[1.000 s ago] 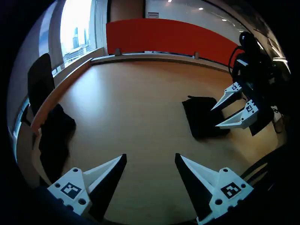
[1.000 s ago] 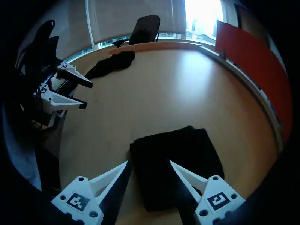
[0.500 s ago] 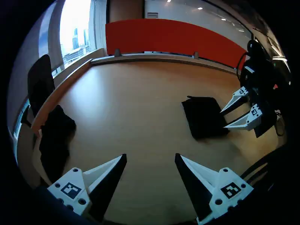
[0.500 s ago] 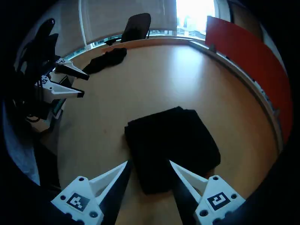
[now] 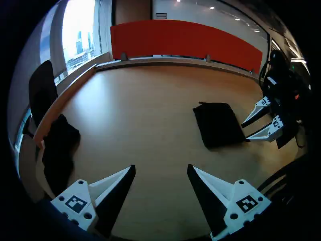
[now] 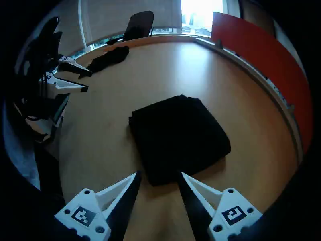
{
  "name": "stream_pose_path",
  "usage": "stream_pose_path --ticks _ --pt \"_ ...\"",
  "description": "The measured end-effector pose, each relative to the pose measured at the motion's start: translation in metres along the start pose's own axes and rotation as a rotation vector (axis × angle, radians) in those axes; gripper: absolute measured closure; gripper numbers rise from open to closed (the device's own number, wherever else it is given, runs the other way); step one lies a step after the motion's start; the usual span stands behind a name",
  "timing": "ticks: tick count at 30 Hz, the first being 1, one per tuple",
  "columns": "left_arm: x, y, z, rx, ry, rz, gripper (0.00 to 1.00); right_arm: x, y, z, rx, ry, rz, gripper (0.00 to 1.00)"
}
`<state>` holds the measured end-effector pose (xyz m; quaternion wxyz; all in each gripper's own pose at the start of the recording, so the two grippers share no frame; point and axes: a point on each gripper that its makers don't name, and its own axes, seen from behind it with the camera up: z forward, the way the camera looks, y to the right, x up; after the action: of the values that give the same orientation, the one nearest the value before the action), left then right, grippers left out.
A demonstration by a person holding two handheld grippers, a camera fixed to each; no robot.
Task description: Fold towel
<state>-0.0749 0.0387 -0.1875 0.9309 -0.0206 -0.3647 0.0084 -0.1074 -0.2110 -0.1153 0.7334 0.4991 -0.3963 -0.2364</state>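
Folded towel (image 6: 179,138) lies by the near edge of the surface (image 6: 120,60), just ahead of my right claw (image 6: 158,173), spread and empty. Left claw (image 5: 160,166) likewise spread, well apart. Risk, I judge: a fingertip snagging the hem drags layers askew.

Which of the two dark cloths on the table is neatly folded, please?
The black towel before the right gripper; the other cloth lies crumpled by the chair.

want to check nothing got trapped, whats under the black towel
The folded black towel lies flat on the wooden table, with tabletop showing around its edges. Anything beneath it or between its layers is covered and cannot be seen.
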Motion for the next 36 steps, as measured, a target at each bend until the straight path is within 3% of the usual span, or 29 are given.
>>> stream_pose_path --ticks 12,26,36 --pt "-0.002 0.002 0.000 -0.004 0.000 0.002 0.05 -0.019 -0.006 0.001 -0.018 -0.019 0.043 0.33" --pt "-0.003 0.002 -0.002 -0.004 0.001 0.001 0.05 -0.024 -0.009 0.009 -0.031 -0.031 0.085 0.44" --pt "-0.004 0.001 -0.001 -0.006 0.000 0.002 0.05 -0.021 -0.003 0.014 -0.054 -0.023 0.117 0.65"
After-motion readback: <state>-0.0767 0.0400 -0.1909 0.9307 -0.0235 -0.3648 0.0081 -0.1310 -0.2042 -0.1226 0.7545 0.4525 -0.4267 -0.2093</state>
